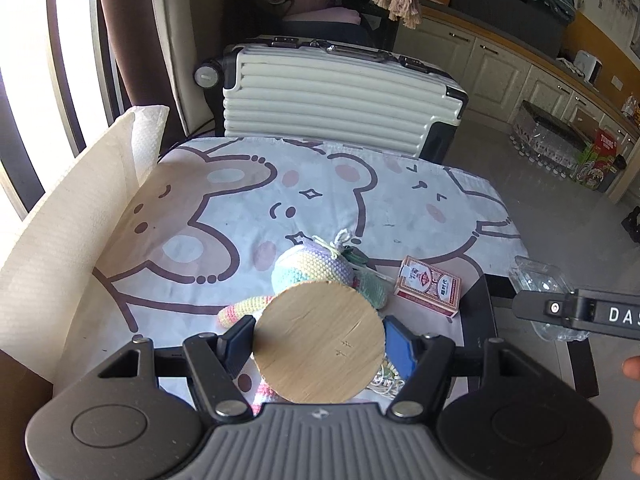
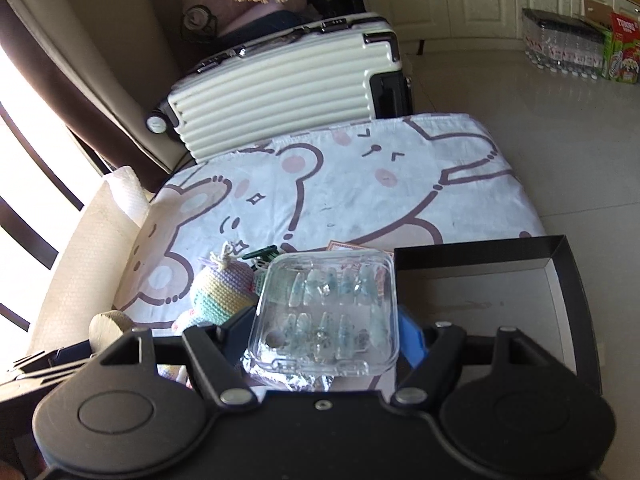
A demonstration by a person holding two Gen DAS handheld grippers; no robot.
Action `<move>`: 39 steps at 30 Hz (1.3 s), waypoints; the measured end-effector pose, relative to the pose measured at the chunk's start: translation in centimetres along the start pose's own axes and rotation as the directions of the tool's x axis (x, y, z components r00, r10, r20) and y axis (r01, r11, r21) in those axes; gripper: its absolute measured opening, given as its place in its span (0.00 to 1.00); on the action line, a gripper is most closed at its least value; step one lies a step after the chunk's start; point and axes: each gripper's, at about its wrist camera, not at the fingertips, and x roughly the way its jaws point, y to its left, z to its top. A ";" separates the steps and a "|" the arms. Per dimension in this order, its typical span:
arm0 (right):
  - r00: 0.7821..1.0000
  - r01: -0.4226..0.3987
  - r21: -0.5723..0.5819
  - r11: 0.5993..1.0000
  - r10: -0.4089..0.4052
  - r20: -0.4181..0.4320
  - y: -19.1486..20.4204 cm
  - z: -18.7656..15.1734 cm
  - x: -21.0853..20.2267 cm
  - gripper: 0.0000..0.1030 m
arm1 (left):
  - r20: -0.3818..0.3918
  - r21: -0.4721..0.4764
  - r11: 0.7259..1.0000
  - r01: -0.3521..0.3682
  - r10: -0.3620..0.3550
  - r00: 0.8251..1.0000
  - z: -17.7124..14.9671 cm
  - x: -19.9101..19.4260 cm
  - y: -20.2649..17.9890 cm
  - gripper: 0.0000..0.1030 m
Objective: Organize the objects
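on the bear cloth [image 1: 320,184], the left gripper [image 1: 320,344] squeezes a round wood lid [image 1: 320,340]. the right gripper [image 2: 326,332] squeezes a clear nail box [image 2: 328,312], likely going into the black tray [image 2: 480,292] at 3 o'clock.

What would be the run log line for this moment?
left gripper: shut on round wooden lid | right gripper: shut on clear plastic case | black tray: holds nothing visible

Crocheted toy [image 1: 298,270] half hidden behind wooden disc [image 1: 320,342]. Card box [image 2: 346,246] barely peeking over clear plastic case [image 2: 326,312]. Black tray [image 2: 500,280] partly blocked by gripper body.
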 end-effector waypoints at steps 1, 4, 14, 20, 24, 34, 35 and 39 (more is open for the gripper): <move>1.000 -0.003 -0.008 1.000 0.003 0.007 0.0 -0.1 -0.3 0.72 | 0.003 -0.001 1.000 -0.003 0.003 1.000 0.0 -0.2 0.0 0.66; 1.000 -0.006 -0.031 1.000 0.006 0.027 0.0 -0.4 -1.3 0.72 | 0.012 -0.004 1.000 -0.007 0.007 1.000 0.0 -0.9 -0.2 0.67; 0.998 -0.009 -0.079 0.997 0.014 0.062 -0.1 -1.5 -3.3 0.41 | 0.026 -0.028 0.999 -0.031 0.032 0.999 -0.3 -2.4 0.3 0.67; 0.999 0.000 -0.070 0.998 0.003 0.047 -0.2 -1.7 -3.1 0.41 | 0.023 -0.025 0.999 -0.031 0.031 0.999 -0.8 -2.8 0.6 0.67; 1.000 0.001 -0.071 0.997 -0.001 0.005 0.1 -1.9 -1.8 0.44 | 0.019 -0.019 0.999 -0.028 0.029 0.999 -0.8 -2.3 0.7 0.67; 0.997 0.035 0.004 0.999 -0.035 -0.065 -0.1 -1.2 4.0 0.62 | 0.004 -0.030 0.999 -0.018 0.018 1.000 -0.5 -0.5 2.4 0.66; 0.997 0.034 0.006 0.999 -0.033 -0.069 -0.1 -1.0 4.5 0.63 | 0.003 -0.032 0.999 -0.016 0.016 1.000 -0.4 -0.2 2.5 0.66; 0.996 0.026 0.006 1.000 -0.026 -0.089 0.0 -0.2 7.2 0.64 | -0.003 -0.041 0.999 -0.007 0.007 1.000 0.1 0.9 3.0 0.66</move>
